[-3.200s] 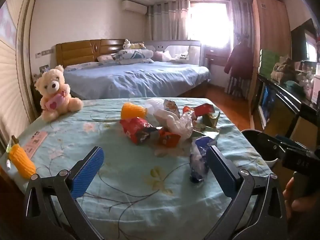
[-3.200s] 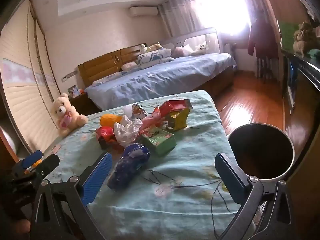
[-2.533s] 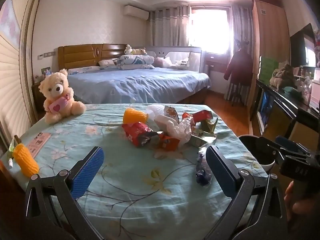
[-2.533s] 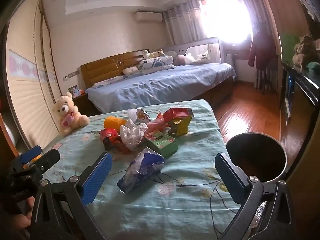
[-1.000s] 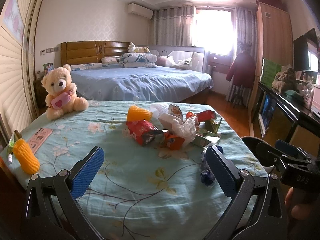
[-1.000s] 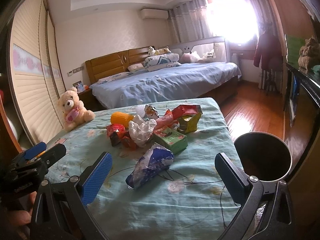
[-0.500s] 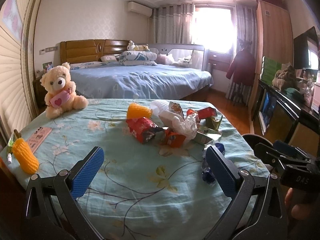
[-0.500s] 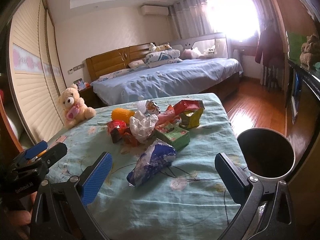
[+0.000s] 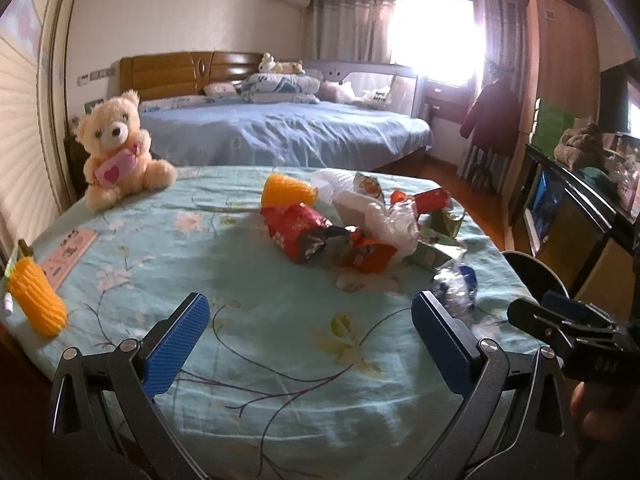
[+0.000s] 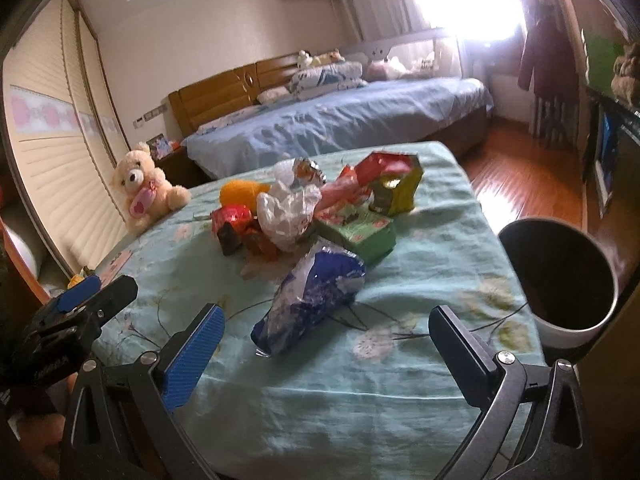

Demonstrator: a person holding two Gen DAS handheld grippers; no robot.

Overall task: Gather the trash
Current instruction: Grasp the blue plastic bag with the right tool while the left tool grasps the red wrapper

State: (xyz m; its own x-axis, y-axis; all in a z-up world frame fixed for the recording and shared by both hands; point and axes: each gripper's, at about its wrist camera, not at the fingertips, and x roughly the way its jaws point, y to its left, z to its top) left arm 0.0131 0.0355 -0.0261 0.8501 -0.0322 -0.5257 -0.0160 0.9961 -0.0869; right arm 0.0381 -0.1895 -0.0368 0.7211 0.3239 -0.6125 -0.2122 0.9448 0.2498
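A heap of trash lies mid-table on the floral cloth: a red wrapper (image 9: 296,228), crumpled clear plastic (image 10: 286,212), a green box (image 10: 356,232), a yellow-red carton (image 10: 396,182). A blue-and-white crinkled bag (image 10: 312,296) lies apart, nearest the front edge, also seen in the left wrist view as the blue bag (image 9: 458,286). My right gripper (image 10: 326,346) is open, hovering just in front of that bag with nothing between its fingers. My left gripper (image 9: 310,340) is open over bare cloth. A dark-lined white bin (image 10: 560,272) stands off the table's right side.
A teddy bear (image 9: 116,148) sits at the table's far left corner. A yellow corn toy (image 9: 34,302) and a pink card (image 9: 68,254) lie at the left edge; an orange toy (image 9: 286,190) is behind the heap. A bed stands beyond, a dark cabinet on the right.
The right gripper has come closer to the blue bag, which now looms larger between its fingers. The left gripper drifted slightly. Both stay open; nothing was picked up.
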